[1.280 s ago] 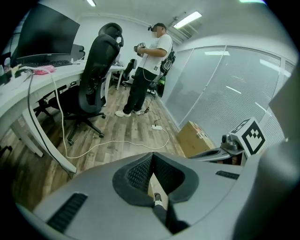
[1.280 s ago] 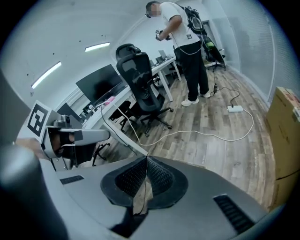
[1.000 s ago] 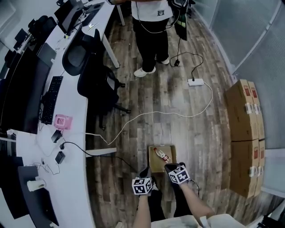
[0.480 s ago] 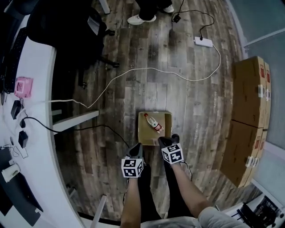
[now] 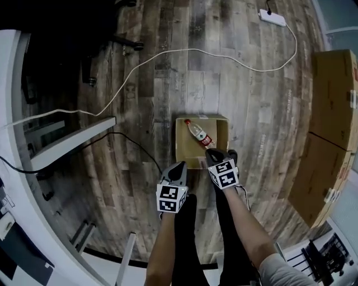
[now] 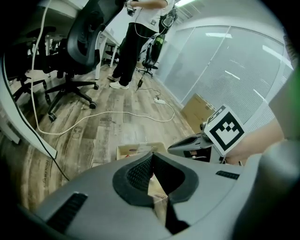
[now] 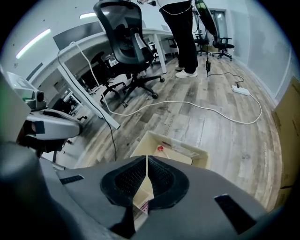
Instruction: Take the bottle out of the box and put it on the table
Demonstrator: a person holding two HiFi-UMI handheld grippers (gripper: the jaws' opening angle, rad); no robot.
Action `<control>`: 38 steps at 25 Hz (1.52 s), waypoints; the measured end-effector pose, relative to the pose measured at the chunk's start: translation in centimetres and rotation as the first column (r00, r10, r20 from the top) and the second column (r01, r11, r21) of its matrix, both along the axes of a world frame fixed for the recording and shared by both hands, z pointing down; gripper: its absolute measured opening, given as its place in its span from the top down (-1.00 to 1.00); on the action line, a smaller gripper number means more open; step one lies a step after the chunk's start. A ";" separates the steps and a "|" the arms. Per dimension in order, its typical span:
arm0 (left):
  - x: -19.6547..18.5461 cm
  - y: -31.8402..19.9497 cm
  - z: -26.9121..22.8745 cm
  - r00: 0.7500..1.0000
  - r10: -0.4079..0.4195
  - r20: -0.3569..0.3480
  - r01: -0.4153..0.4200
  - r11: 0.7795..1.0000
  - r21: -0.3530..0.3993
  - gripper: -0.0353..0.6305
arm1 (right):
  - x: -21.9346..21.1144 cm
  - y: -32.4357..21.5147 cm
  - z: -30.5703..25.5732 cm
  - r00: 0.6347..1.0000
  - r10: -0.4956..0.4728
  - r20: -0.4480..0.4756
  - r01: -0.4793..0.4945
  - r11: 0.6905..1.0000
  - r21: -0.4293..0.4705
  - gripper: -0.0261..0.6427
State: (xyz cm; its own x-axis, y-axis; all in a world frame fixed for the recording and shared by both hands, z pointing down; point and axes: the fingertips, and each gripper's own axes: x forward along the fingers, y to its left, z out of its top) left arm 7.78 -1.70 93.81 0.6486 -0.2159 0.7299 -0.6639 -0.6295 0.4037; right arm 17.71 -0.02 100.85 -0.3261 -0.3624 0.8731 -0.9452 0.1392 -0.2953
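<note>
Hanging low over the wooden floor, the left gripper (image 5: 178, 166) and the right gripper (image 5: 216, 155) both angle downward at the near edge of the open cardboard box (image 5: 180, 146). I'd say they are held that way because the box sits on the floor, so the person has to reach down into it from above. In its own view, each gripper has its fingers pressed together with nothing between them. They will have to part before anything can be grasped. The right gripper is the closer of the two, its tip over the box's near rim, so it looks the likelier one to make the pick.

Inside the box the bottle (image 5: 200, 134) lies flat on its side, set diagonally, with its red cap (image 5: 188, 121) toward the far left corner. Nothing touches it yet. Lying like that it could roll, so a grip across the body seems sensible.

Beyond the box a white cable (image 5: 212, 53) snakes across the floor to a power strip (image 5: 272, 17). Stacked cartons (image 5: 335, 84) stand at the right. The white table (image 5: 11, 111), where the bottle should end up, curves along the left, well apart from the box.
</note>
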 end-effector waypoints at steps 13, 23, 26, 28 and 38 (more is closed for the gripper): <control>0.0 -0.5 11.5 0.996 0.088 0.012 -0.088 0.995 0.055 0.85 | -1.6 -0.3 14.6 0.993 -0.118 -0.026 0.118 0.993 0.008 0.65; 0.7 -0.4 16.0 0.995 0.092 -0.034 -0.090 0.994 0.065 0.85 | -1.9 -2.5 23.0 0.974 -0.201 -0.107 0.199 0.980 -0.031 0.13; 0.3 -0.8 17.2 0.996 0.077 -0.040 -0.075 0.995 0.067 0.85 | -2.0 -2.8 25.2 0.964 -0.231 -0.130 0.224 0.972 -0.068 0.07; -0.2 -1.1 18.1 0.997 0.067 -0.041 -0.064 0.996 0.065 0.85 | -2.3 -2.8 26.5 0.952 -0.269 -0.143 0.257 0.962 -0.095 0.06; -0.8 -1.5 21.2 0.998 0.050 -0.042 -0.048 0.998 0.048 0.85 | -2.3 -3.1 30.8 0.909 -0.377 -0.176 0.345 0.920 -0.188 0.01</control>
State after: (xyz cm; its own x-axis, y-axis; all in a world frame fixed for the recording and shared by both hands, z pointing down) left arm 6.98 -3.23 115.04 0.6902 -0.2163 0.6906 -0.6142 -0.6798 0.4009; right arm 15.39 -3.08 131.68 -0.2182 -0.1147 0.9692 -0.8803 0.4518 -0.1447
